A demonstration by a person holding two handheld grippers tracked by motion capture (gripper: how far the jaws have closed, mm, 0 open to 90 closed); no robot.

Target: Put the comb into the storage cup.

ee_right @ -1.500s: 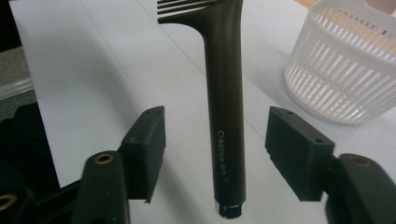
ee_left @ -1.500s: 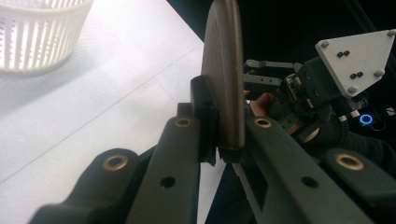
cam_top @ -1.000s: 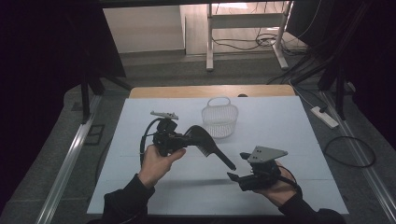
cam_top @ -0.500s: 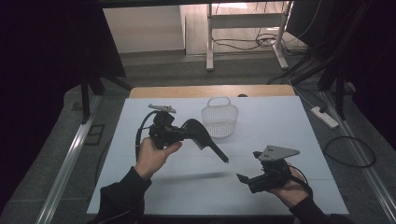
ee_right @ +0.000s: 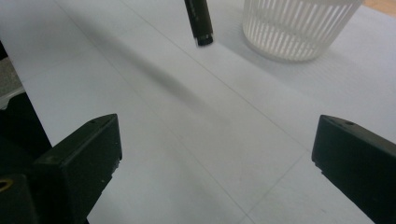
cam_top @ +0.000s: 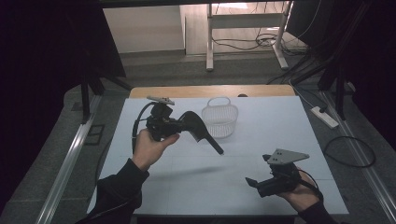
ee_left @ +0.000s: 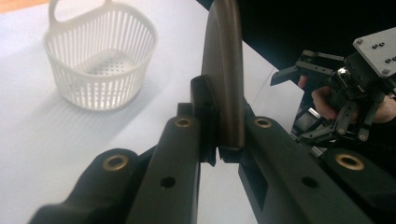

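A long black curved tool (cam_top: 201, 133) hangs above the table, wide at the held end and thin at its tip. My left gripper (cam_top: 180, 126) is shut on the wide end. In the left gripper view both jaws of the left gripper (ee_left: 217, 140) press on the black tool (ee_left: 225, 70). A white slatted basket (cam_top: 220, 119) stands just behind it. My right gripper (cam_top: 252, 183) is near the front right edge. Its jaws have just been opening and stand wide with nothing between them. In the right gripper view the right gripper (ee_right: 215, 154) faces the tool's tip (ee_right: 200, 23) and the basket (ee_right: 299, 28).
The white table (cam_top: 280, 135) has a wooden strip along its far edge. A power strip (cam_top: 323, 116) and cables lie on the floor to the right. The basket (ee_left: 100, 60) holds nothing. The other hand's gripper (ee_left: 343, 93) appears at the right of the left gripper view.
My left hand has lifted the black tool and carried it a little toward the basket. My right hand has slid to the right and its jaws have spread.
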